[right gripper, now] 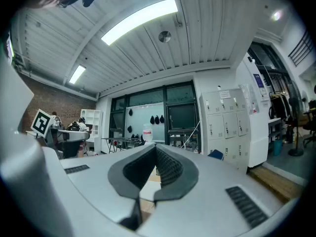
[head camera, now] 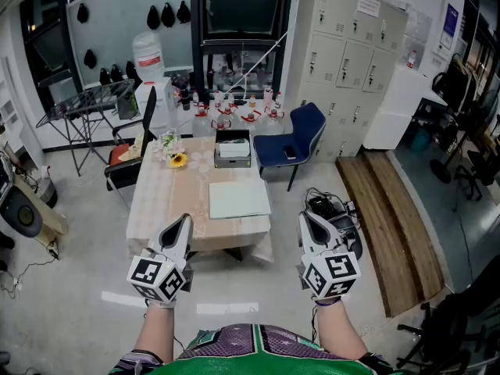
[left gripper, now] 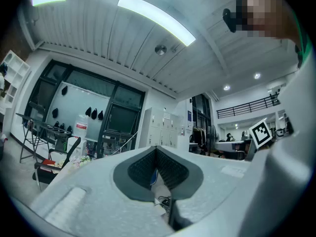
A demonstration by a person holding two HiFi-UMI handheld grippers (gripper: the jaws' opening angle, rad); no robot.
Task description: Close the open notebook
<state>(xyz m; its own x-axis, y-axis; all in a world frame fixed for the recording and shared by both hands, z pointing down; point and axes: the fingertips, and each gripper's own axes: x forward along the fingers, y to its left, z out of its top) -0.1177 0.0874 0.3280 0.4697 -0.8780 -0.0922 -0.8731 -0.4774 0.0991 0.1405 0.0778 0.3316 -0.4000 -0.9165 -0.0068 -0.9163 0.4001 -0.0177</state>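
Notebook [head camera: 238, 199]: flat on the bench [head camera: 168, 201], toward its near right corner, pale face up.
Left gripper [head camera: 184, 219]: level, short of the near edge; fingers [left gripper: 140, 169] closed together, nothing between.
Right gripper [head camera: 306, 217]: level, off the near right corner; fingers [right gripper: 170, 169] pressed together, empty.
Far edge: flowers [head camera: 173, 156], box [head camera: 233, 148].

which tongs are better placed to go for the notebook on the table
Left, marginally. The left tongs point at the table just beside the notebook; the right tongs sit past the table's right edge. Both are shut, short of it.
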